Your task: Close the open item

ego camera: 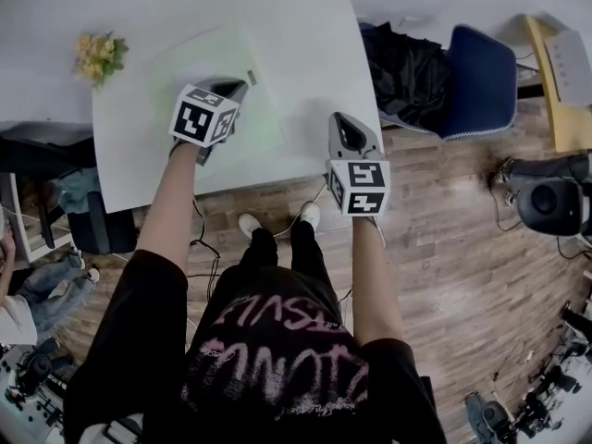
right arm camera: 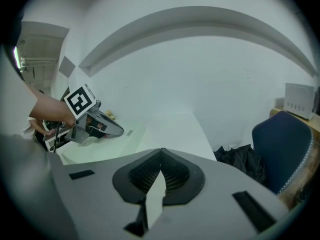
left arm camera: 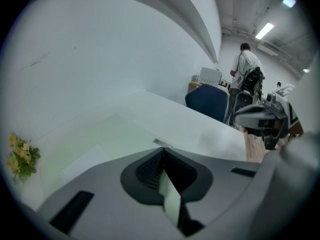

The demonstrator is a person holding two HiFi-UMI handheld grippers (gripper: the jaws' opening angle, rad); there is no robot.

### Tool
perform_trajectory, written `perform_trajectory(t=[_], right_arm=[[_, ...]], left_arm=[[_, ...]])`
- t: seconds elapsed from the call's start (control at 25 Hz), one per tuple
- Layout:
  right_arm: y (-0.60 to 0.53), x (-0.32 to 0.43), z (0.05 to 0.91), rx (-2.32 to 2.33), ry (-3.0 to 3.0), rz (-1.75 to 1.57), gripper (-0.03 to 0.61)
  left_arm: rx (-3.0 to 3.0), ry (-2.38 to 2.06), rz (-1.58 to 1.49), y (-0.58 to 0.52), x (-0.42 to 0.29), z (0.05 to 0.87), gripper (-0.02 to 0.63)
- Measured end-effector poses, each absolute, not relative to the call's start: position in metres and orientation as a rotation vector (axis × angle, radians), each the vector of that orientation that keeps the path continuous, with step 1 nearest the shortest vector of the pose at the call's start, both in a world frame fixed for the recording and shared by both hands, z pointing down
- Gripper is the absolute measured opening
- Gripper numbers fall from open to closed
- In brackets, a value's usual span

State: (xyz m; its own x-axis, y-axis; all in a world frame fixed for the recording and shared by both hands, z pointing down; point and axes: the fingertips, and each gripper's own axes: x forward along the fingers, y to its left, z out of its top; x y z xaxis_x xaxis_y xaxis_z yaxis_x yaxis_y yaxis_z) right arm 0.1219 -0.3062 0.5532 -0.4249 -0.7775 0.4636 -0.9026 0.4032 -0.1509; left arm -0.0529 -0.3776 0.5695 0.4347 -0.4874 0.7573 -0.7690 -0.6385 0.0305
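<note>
One standing person (left arm camera: 245, 69), unseen elsewhere, shows beyond the left gripper (left arm camera: 162, 150).

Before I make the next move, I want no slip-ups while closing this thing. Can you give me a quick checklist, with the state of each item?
1. Left gripper is over the green folder: ok.
2. Left jaws together, nothing between them: ok.
3. Right gripper is off the folder, jaws together: ok.
4. Folder lies flat on the table: ok.
5. Whether the folder is open or closed: cannot tell.
6. Flowers are apart from the folder: ok.
</note>
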Motion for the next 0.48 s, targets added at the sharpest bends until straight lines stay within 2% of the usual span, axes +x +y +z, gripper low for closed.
perform_trajectory(t=[0.48], right_arm=[[-0.293, 0.109, 0.528, 1.434, -2.398, 0.49, 0.011]], left_arm=[[2.348, -1.231, 0.803, -0.347, -0.08, 0.526, 0.005]])
